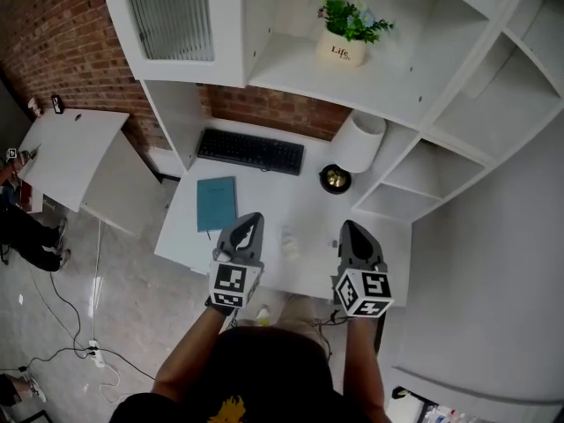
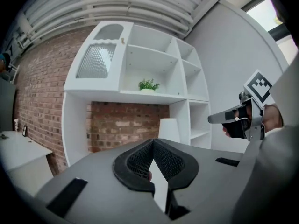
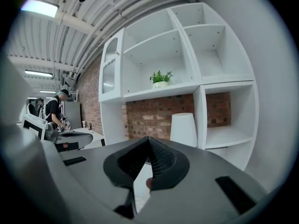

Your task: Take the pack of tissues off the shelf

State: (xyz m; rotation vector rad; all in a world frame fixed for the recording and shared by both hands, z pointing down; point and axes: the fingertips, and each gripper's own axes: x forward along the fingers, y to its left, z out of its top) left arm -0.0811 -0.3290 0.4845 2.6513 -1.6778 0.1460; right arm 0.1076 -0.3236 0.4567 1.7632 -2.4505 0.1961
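As both face the white shelf unit [image 1: 291,73] | left gripper [image 1: 250,222] is pinched tip to tip, nothing between | right gripper [image 1: 352,229] is likewise closed, empty | pack of tissues [image 1: 289,241], seemingly that small pale packet, lies on tabletop [image 1: 269,199] between them, touched by neither | plant pot [image 1: 340,49] on shelf reads "Life"

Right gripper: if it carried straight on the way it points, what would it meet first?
Likely the brick wall, just left of the white shade. Nothing nearer shows ahead of the right gripper, whose jaws are shut and empty, though depth is hard to judge.
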